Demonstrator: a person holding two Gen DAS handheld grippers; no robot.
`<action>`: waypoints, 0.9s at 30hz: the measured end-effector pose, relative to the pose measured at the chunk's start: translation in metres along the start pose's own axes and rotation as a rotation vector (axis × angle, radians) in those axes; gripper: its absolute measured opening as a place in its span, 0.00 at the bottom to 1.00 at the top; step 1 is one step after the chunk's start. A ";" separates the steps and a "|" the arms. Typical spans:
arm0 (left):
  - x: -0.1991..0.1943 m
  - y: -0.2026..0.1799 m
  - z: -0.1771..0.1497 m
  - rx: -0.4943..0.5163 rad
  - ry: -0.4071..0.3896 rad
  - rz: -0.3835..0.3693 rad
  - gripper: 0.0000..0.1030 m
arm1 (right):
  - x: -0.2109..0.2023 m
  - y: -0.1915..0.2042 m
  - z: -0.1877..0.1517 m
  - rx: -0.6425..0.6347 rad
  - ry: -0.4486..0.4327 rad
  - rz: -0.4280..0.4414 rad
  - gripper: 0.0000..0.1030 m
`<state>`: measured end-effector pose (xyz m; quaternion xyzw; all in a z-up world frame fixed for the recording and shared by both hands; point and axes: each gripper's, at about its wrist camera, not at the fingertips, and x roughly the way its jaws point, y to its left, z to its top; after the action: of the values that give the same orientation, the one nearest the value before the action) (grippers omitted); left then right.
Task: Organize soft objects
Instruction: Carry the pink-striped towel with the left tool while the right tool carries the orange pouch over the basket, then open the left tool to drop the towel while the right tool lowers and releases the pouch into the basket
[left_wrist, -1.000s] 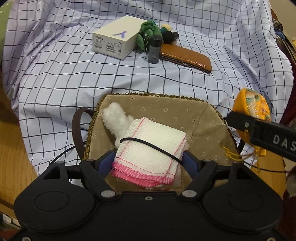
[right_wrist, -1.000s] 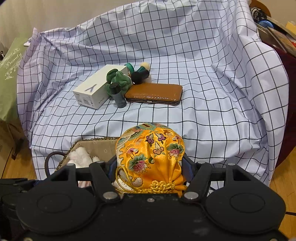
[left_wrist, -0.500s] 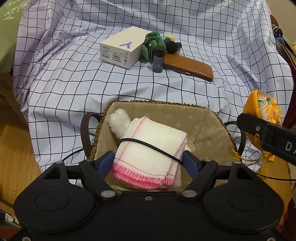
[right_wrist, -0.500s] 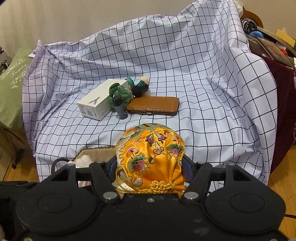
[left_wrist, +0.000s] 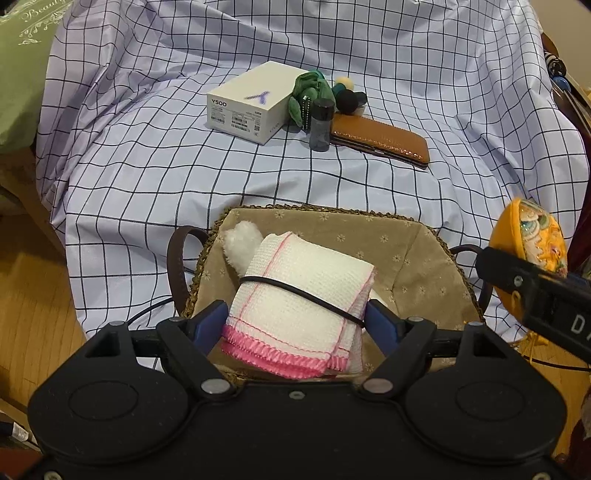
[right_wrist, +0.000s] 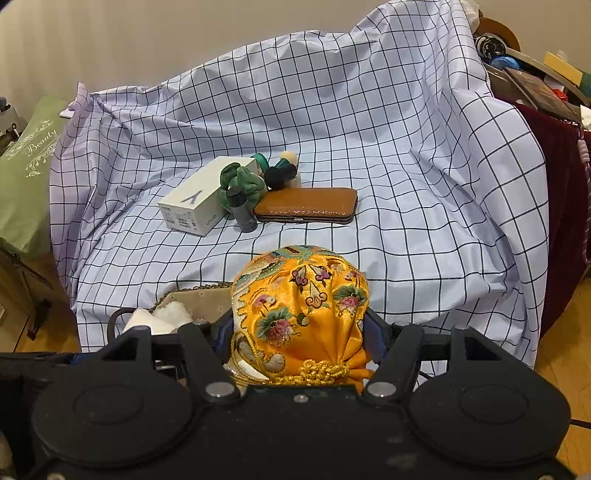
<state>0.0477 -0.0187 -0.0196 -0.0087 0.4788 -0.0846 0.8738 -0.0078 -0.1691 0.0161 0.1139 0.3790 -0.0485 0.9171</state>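
My left gripper (left_wrist: 297, 319) is shut on a folded white towel with a pink hem (left_wrist: 299, 302), bound by a black band, and holds it over a cloth-lined woven basket (left_wrist: 417, 254). A white fluffy item (left_wrist: 240, 243) lies in the basket's left corner. My right gripper (right_wrist: 301, 328) is shut on a yellow embroidered drawstring pouch (right_wrist: 301, 299); it also shows in the left wrist view (left_wrist: 532, 236), right of the basket. A green plush toy (left_wrist: 308, 94) lies further back on the checked cloth.
On the checked cloth (left_wrist: 147, 166) behind the basket lie a white box (left_wrist: 251, 105), a small dark bottle (left_wrist: 320, 125), a brown leather case (left_wrist: 380, 142) and small round items (left_wrist: 347, 98). A green cushion (right_wrist: 26, 177) stands left, cluttered shelves (right_wrist: 535, 85) right.
Both grippers have drawn back and up from the cloth with their loads still held; the basket and the objects behind it look farther away.
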 end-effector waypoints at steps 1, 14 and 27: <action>-0.001 0.000 -0.001 -0.002 -0.003 0.003 0.76 | -0.001 0.000 -0.001 0.001 -0.002 -0.001 0.63; -0.011 0.000 -0.010 -0.012 -0.038 0.018 0.78 | 0.000 -0.001 -0.006 -0.006 0.007 -0.007 0.63; -0.015 0.008 -0.017 -0.049 -0.056 0.056 0.79 | 0.007 0.003 -0.011 -0.024 0.043 -0.011 0.63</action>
<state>0.0264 -0.0076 -0.0171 -0.0190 0.4560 -0.0482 0.8885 -0.0102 -0.1632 0.0041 0.1020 0.4000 -0.0468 0.9096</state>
